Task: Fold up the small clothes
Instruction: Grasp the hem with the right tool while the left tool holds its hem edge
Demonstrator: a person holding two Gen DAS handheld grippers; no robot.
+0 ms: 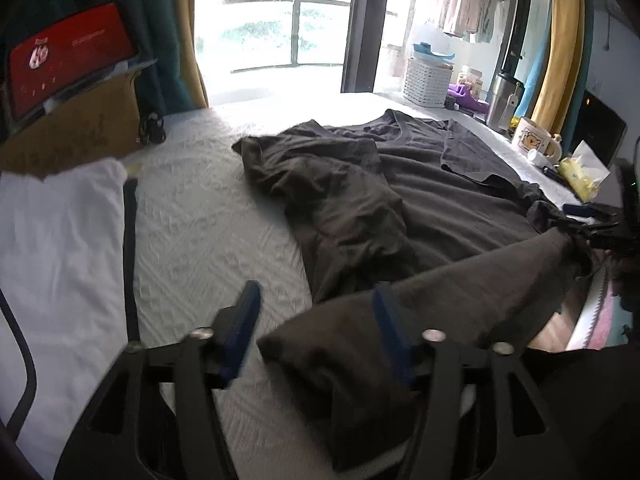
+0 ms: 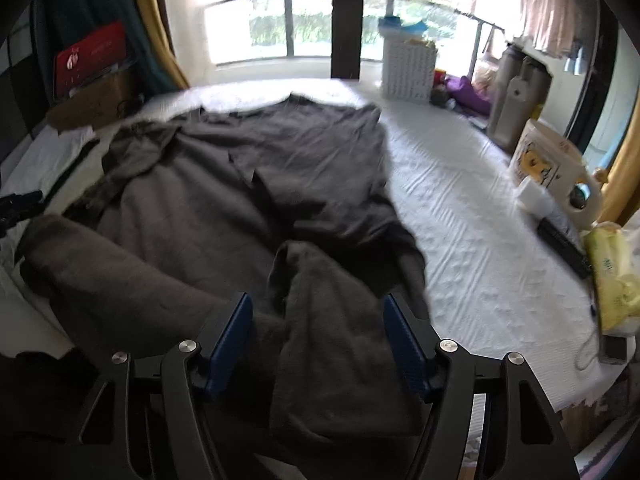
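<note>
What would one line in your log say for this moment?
task: fold clothes | left gripper: open, hem draped across | right gripper: open, hem between fingers | dark t-shirt: spread on bed

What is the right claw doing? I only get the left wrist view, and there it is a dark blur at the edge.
Observer: The right claw is open. A bunch of the shirt lies between its fingers, not pinched.
Operator: I see one steel flask by the window. Is that all?
Observer: No, two flasks stand side by side behind the mug.
Operator: Anything by the tissue pack?
Observer: A black bar lies on the sheet just left of the pack.
</note>
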